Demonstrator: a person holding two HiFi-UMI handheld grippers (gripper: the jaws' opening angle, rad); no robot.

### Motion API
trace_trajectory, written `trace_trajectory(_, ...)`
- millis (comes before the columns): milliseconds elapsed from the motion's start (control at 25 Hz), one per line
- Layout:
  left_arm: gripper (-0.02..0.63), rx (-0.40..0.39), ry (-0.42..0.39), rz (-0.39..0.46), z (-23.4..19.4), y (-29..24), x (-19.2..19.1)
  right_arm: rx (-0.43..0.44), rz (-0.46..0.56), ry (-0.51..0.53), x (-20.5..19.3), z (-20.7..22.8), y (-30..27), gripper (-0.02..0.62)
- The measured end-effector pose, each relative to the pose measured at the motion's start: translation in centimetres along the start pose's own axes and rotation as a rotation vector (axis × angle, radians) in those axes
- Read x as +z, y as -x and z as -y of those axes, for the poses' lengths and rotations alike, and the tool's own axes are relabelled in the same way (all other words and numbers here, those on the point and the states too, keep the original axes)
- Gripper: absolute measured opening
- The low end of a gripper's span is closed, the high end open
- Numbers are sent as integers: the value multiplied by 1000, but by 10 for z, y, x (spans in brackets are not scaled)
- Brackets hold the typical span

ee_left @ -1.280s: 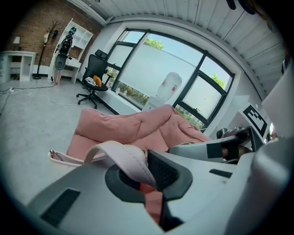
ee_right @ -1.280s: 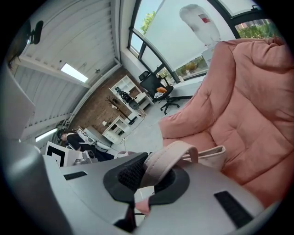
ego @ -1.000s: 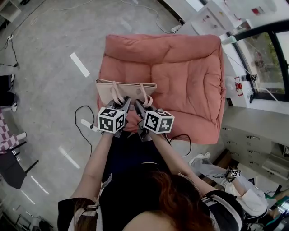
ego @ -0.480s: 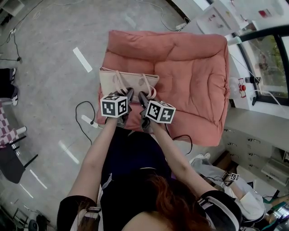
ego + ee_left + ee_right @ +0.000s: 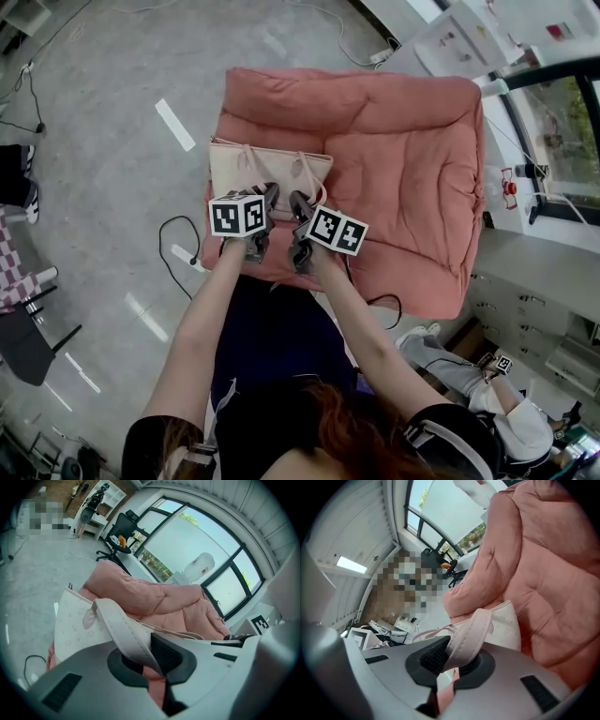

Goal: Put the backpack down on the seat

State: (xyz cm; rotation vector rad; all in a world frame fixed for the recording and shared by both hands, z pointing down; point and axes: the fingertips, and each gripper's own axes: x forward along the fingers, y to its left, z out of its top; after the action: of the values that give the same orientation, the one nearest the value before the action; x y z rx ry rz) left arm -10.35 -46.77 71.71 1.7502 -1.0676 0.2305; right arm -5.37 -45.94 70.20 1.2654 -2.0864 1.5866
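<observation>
A cream bag (image 5: 253,167) with pale pink straps hangs over the near left part of a salmon-pink cushioned seat (image 5: 403,159). My left gripper (image 5: 265,199) is shut on one strap (image 5: 123,630), which runs flat between its dark pads. My right gripper (image 5: 300,204) is shut on the other strap (image 5: 469,635). Both grippers sit side by side just behind the bag's top edge. In the left gripper view the bag's patterned side (image 5: 77,625) hangs in front of the cushion (image 5: 154,599). Whether the bag's base touches the seat I cannot tell.
Grey floor (image 5: 103,84) surrounds the seat, with a black cable and a white power strip (image 5: 183,255) at its near left corner. White cabinets (image 5: 525,281) and a window stand to the right. A black chair base (image 5: 28,342) is at far left.
Both grippers have sunk and moved forward with the bag, which now sits further over the seat cushion. The grips on the straps are unchanged.
</observation>
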Motion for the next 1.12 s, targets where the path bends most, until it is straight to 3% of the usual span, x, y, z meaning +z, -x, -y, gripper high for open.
trace_trajectory(480,23,-21,81,24,-22,-31,21,37,3,-64,25,11,-34,37)
trace_trajectory(840,25,-17,182,46,-32,-40,31,29,40,-238,32,24,-45,38)
trace_trajectory(880,27,-3,193,65,-35,-40,33,25,58,-248,34,26,-45,68)
trace_trajectory(920,93,19,198,94,-38,-38,37,20,78,-257,37,27,-44,187)
trace_trajectory(960,275,42,198,128,-41,-36,40,8,99,-265,40,30,-42,266)
trace_trajectory(1120,314,102,186,172,-52,-26,41,-57,153,-287,46,45,-32,290)
